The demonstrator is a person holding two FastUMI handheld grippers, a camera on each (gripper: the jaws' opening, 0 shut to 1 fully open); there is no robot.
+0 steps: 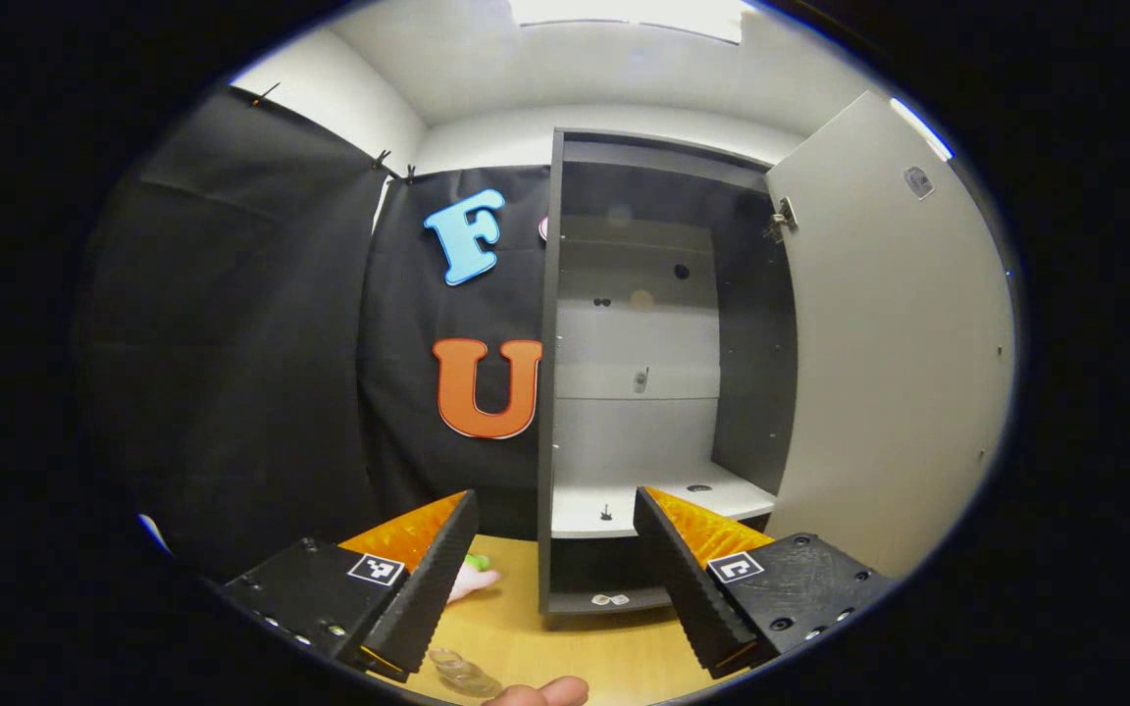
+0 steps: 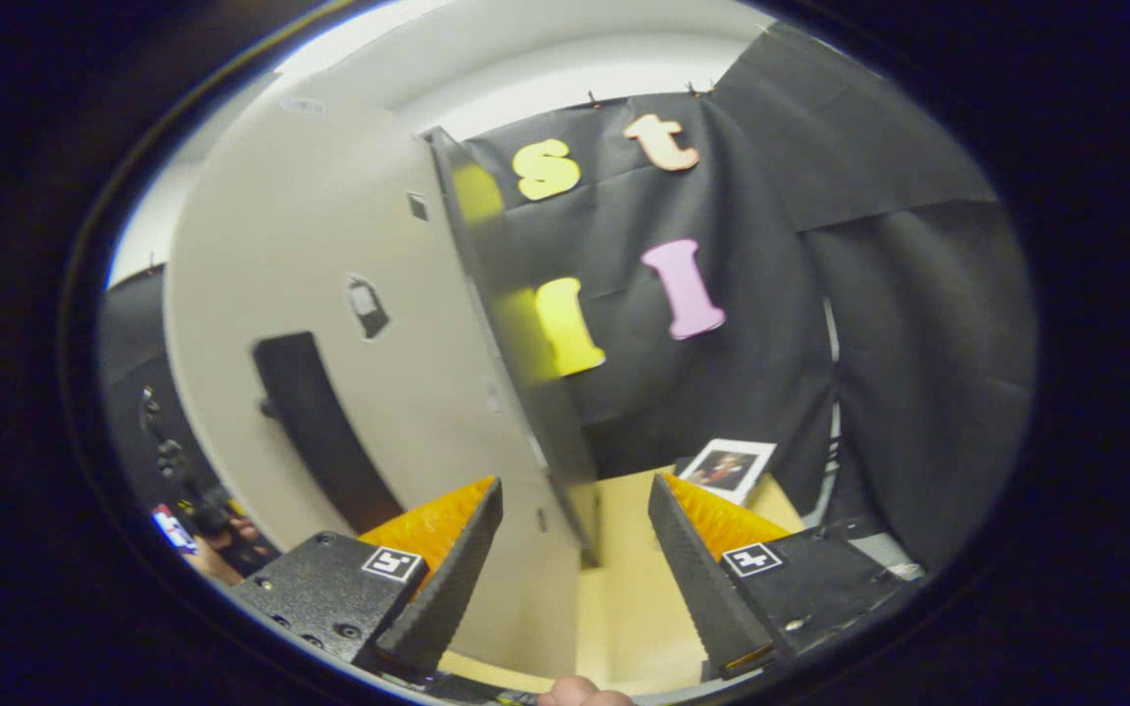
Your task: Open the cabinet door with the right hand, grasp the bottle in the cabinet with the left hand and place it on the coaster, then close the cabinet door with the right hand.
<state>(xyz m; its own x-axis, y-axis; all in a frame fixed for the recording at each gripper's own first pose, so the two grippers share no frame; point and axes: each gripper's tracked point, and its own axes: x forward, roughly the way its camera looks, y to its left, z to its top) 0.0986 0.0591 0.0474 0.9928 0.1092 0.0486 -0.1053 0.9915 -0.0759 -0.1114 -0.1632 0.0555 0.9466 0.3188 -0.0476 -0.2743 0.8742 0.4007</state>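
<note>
The dark grey cabinet [image 1: 648, 392] stands with its pale door [image 1: 894, 353] swung wide. The left gripper [image 1: 557, 579] faces its shelves, jaws apart. The right gripper [image 2: 575, 579] straddles the door's edge [image 2: 526, 392], jaws apart, not pressing it.

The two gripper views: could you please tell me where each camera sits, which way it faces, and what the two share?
Left gripper view: rides on the left gripper, facing the open cabinet head-on; its own fingers, spread, and a fingertip at the bottom edge.
Right gripper view: rides on the right gripper, close to the cabinet door, facing its leading edge; its own fingers, spread, on either side of that edge without touching.
Shared: the cabinet door and the wooden tabletop.
</note>
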